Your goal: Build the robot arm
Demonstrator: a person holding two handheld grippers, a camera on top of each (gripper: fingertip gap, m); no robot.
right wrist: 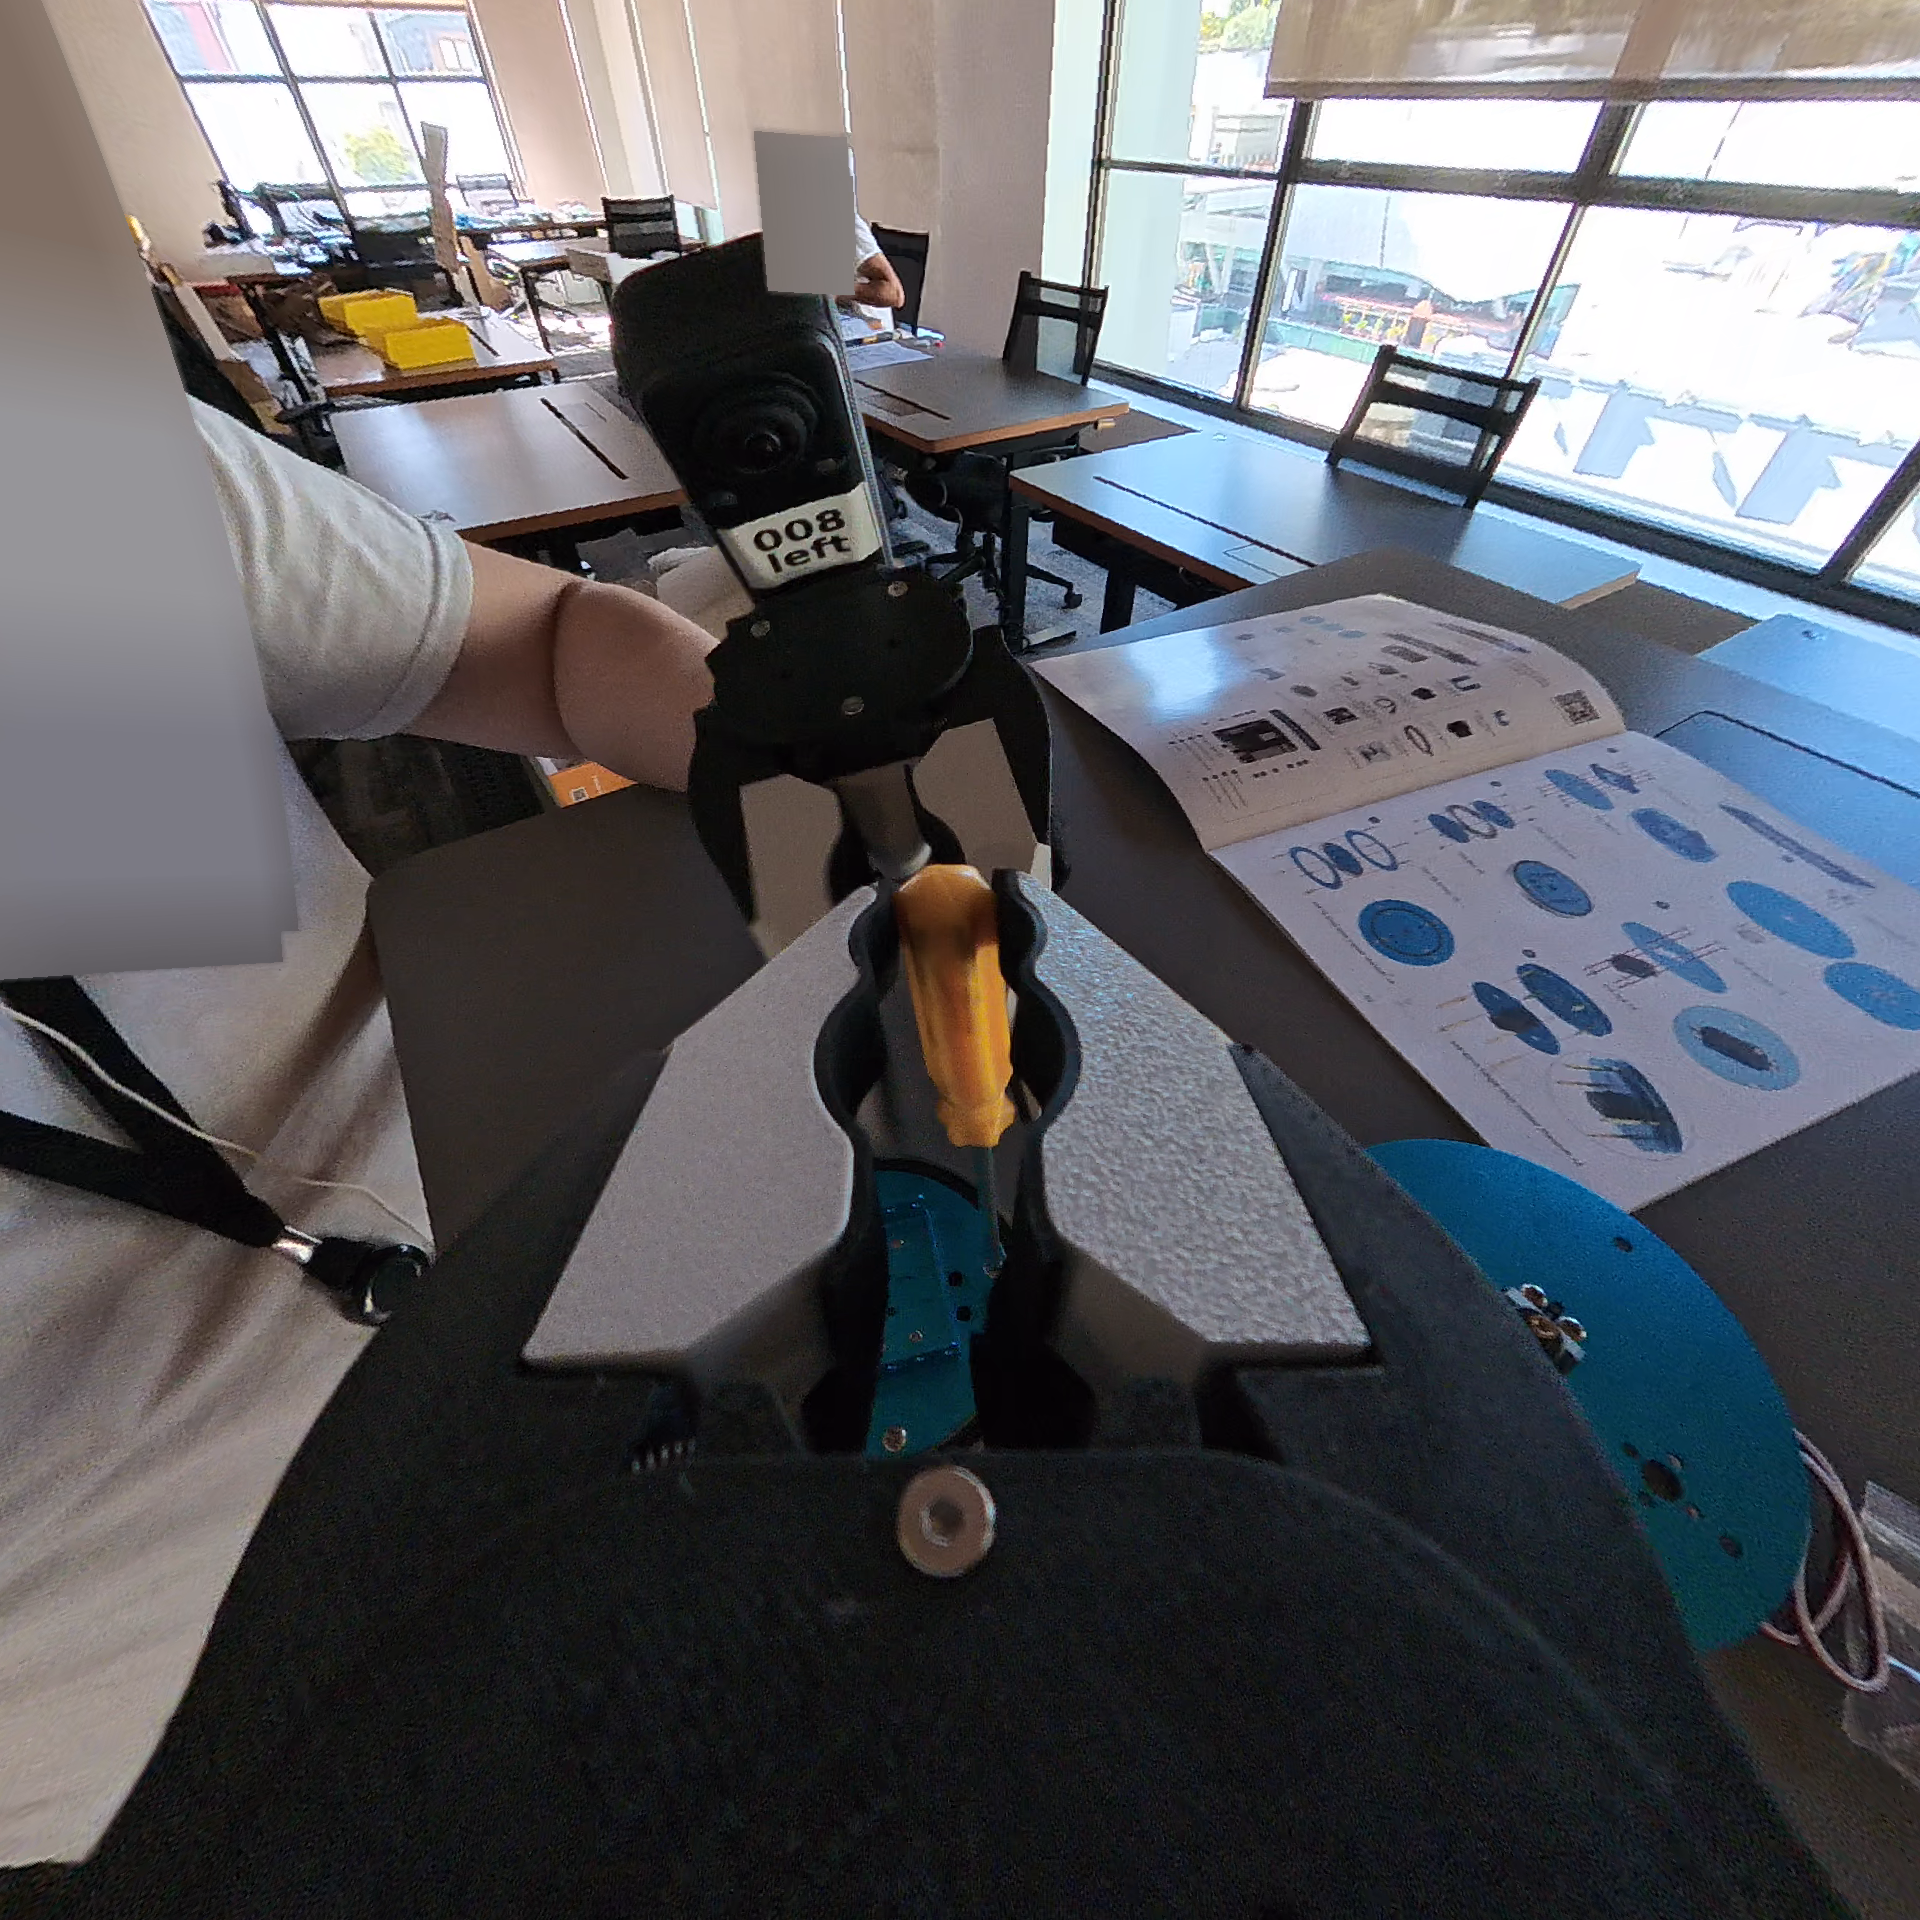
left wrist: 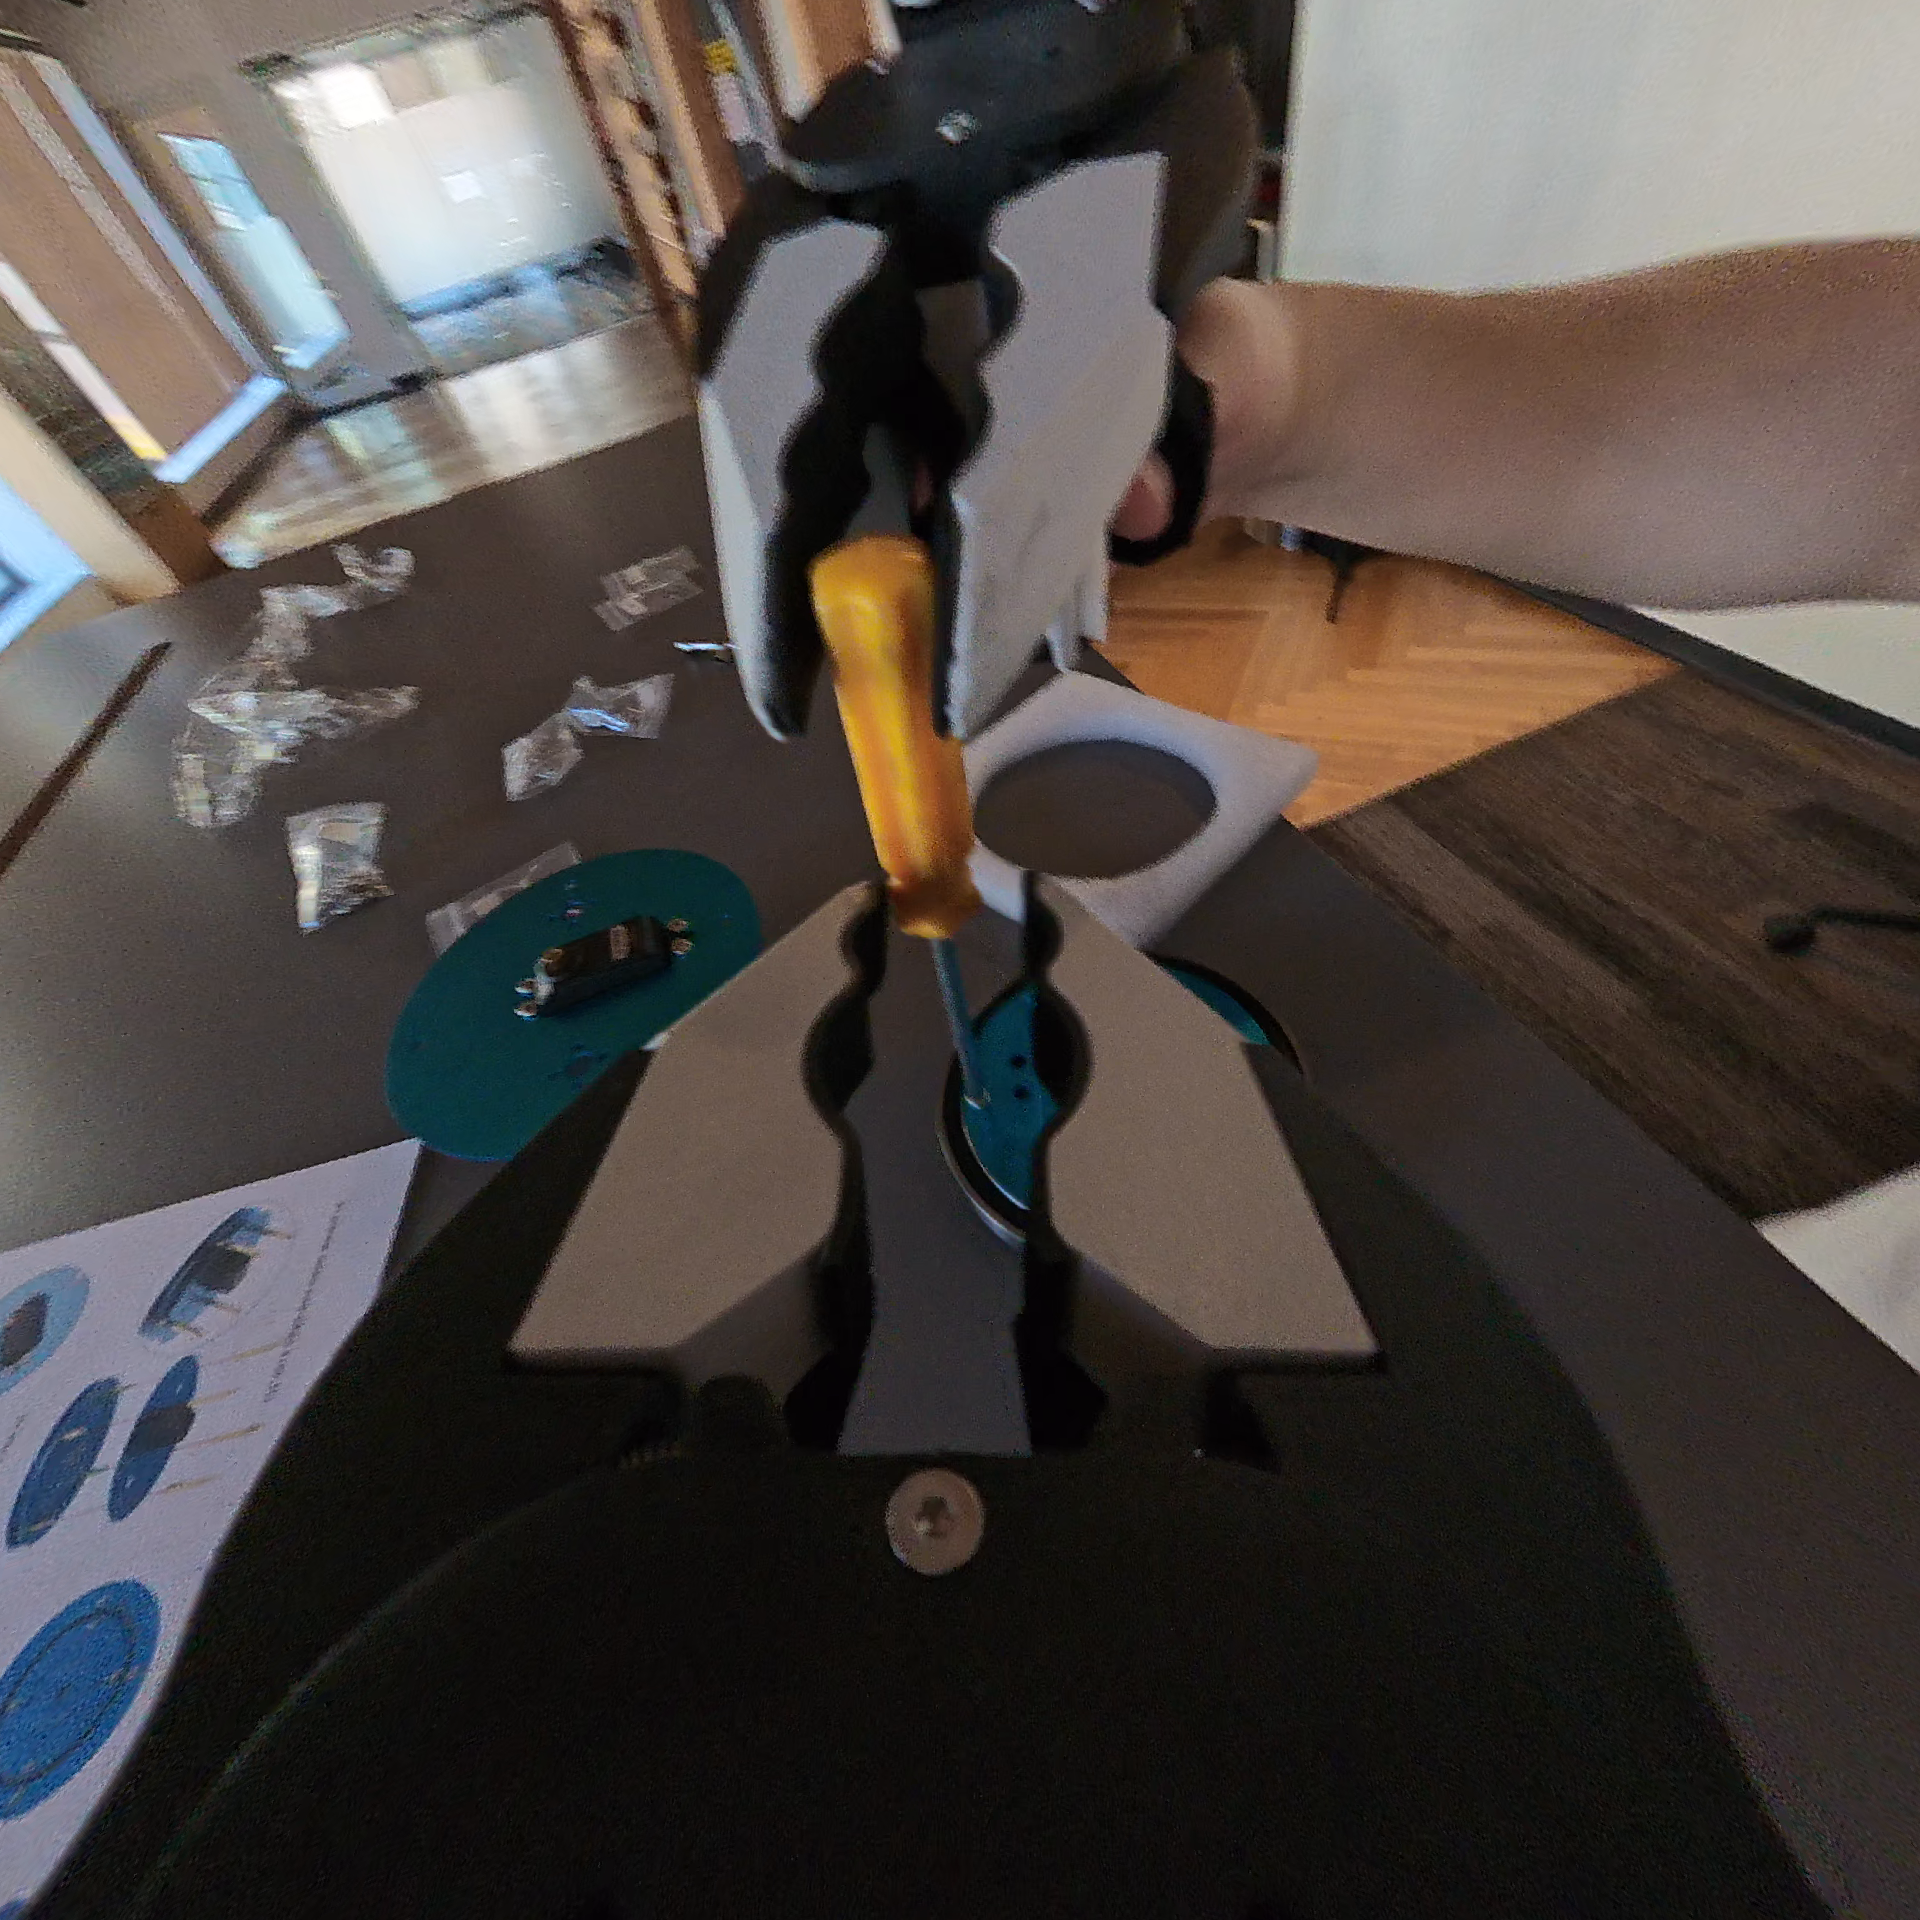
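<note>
My right gripper is shut on the yellow handle of a screwdriver. Its shaft points down, and the tip rests on a small teal bracket. In the left wrist view, the right gripper comes in from above with the screwdriver, tip on the teal bracket. My left gripper is shut on a grey cylindrical part with a silver rim, and the bracket sits at its end. The part also shows in the right wrist view, between the left gripper's fingers.
On the dark table lie a teal disc with a black servo, also in the right wrist view, a white foam square with a round hole, several clear plastic bags and an open instruction booklet. A person in a white shirt stands close. The gap from one gripper's tips to the other's is roughly 6 cm.
</note>
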